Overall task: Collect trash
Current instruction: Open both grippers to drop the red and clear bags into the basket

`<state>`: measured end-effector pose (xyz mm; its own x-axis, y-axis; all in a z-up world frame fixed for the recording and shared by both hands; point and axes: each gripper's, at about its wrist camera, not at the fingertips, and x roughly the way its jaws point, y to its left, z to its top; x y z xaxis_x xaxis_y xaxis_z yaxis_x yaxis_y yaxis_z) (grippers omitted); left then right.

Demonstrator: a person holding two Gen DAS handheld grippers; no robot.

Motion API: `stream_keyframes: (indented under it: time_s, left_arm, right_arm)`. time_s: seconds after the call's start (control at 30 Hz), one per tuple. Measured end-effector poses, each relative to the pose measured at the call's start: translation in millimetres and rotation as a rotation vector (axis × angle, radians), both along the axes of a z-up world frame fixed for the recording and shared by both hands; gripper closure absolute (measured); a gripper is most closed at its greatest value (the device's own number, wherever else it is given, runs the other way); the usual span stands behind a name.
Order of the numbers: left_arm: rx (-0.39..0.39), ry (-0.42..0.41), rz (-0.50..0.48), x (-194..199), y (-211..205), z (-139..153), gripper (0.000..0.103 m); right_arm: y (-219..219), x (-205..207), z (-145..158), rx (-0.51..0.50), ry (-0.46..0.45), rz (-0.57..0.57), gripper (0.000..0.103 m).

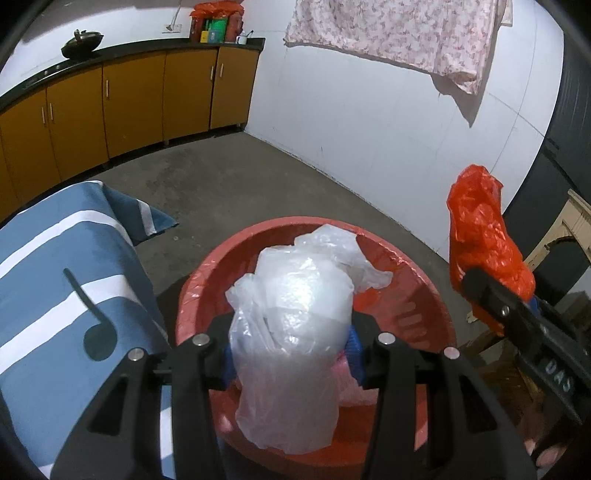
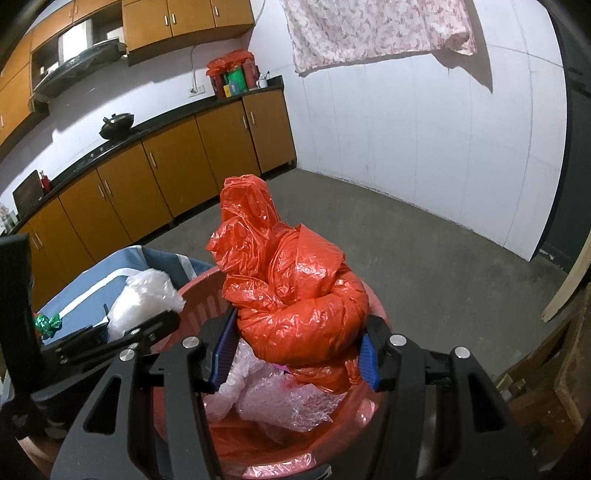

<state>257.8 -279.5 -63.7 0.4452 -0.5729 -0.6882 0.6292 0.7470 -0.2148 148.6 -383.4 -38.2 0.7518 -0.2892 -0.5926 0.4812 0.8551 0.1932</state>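
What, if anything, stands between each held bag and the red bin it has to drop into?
Nothing visible does. The left gripper holds the clear plastic bag directly over the open red bin. The right gripper holds the red plastic bag over the same bin, where only bubble wrap already lies inside.

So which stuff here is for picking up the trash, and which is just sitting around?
For the job:
- clear plastic bag, held by the left gripper
- orange plastic bag, held by the right gripper
- red bin, with bubble wrap inside

Just sitting around:
- blue striped cloth
- wok on the counter
- pink sheet hanging on the wall
- green wrapper
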Motion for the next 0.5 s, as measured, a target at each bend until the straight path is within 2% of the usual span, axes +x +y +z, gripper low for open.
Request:
stream_keyframes:
  time_s: [0.13,0.23,0.3,0.5]
  left_arm:
    - [0.006,0.006,-0.002,3,-8,-3,0.058]
    - [0.006,0.012,0.002,3,-10,-4,0.048]
    - [0.004,0.011,0.008,3,-11,-4,0.035]
    - [-0.001,0.012,0.056,6,3,-2,0.021]
  right_arm:
    - [-3,2,-1,0.023,-0.011,0.006,0.048]
    - [-8,4,1,0.057,-0.033,0.018,0.046]
    - [-11,4,2,0.076,-0.046,0.025,0.04]
    - [-13,-8,12,0.059,-0.089,-0.001,0.015]
